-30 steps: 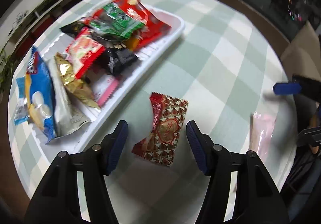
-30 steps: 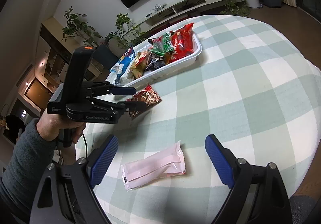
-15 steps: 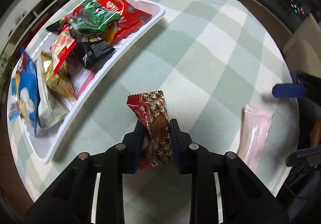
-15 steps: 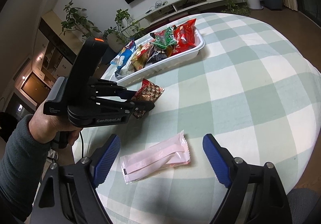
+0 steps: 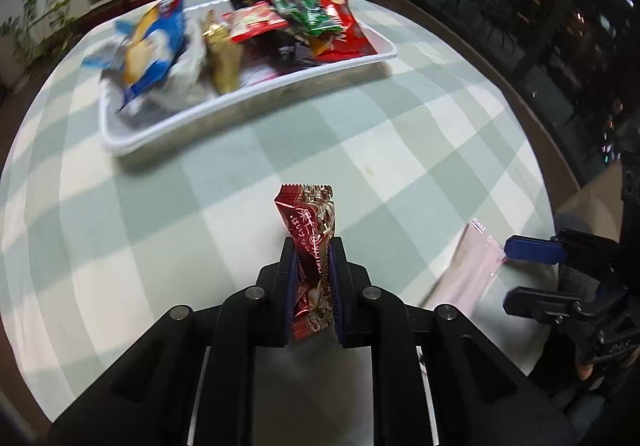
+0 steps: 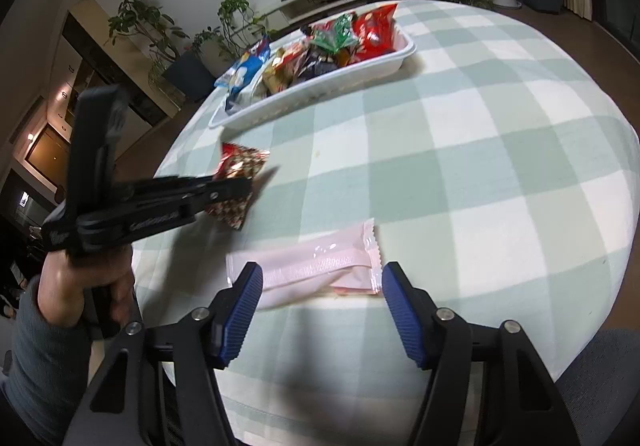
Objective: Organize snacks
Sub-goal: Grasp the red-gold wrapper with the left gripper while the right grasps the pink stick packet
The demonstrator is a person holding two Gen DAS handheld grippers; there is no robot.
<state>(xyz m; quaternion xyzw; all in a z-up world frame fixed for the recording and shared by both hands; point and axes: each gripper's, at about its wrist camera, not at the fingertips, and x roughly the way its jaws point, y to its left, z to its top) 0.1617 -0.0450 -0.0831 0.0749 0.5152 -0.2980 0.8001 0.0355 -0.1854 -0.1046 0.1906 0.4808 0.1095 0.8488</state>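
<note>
My left gripper (image 5: 312,266) is shut on a red and brown patterned snack packet (image 5: 310,222) and holds it above the checked tablecloth; the packet also shows in the right wrist view (image 6: 238,182). A white tray (image 5: 248,94) at the far side holds several snack packets; it also shows in the right wrist view (image 6: 320,86). A pink packet (image 6: 316,266) lies flat on the cloth. My right gripper (image 6: 320,306) is open, its jaws on either side of the pink packet's near edge. The pink packet shows at right in the left wrist view (image 5: 468,270).
The round table (image 6: 480,166) has a green and white checked cloth. Its edge curves close on the near and right sides. Plants and a low TV cabinet stand beyond the table.
My left gripper closed on the red packet, lifted it off the cloth and turned toward the tray. My right gripper moved down and forward to straddle the pink packet.
</note>
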